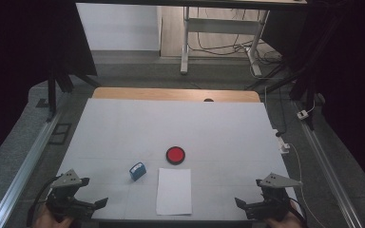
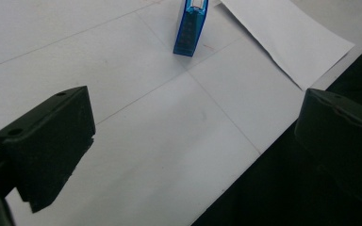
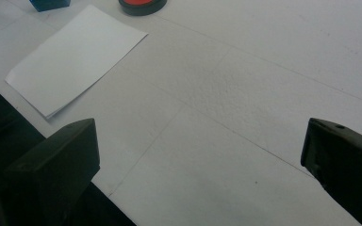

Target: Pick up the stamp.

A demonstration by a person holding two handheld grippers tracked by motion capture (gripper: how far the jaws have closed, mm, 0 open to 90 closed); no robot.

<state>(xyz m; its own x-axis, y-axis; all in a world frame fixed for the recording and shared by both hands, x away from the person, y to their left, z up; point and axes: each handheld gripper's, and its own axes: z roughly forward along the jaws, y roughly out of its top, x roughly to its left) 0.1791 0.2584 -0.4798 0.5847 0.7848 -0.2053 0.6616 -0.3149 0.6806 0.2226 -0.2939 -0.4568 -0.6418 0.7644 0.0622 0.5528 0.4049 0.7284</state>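
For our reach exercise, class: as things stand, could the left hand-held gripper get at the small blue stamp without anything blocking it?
Probably yes. The left hand-held gripper is open at the near table edge, and the blue stamp stands ahead of it with bare table between. The sheet of paper lies off to one side.

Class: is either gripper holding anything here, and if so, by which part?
Nothing is held. The left gripper and right gripper are both open, apart from the blue stamp, sheet and red pad.

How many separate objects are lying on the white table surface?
3: a blue stamp left of centre, a round red ink pad to its right, and a white paper sheet in front of the pad, near the table's front edge.
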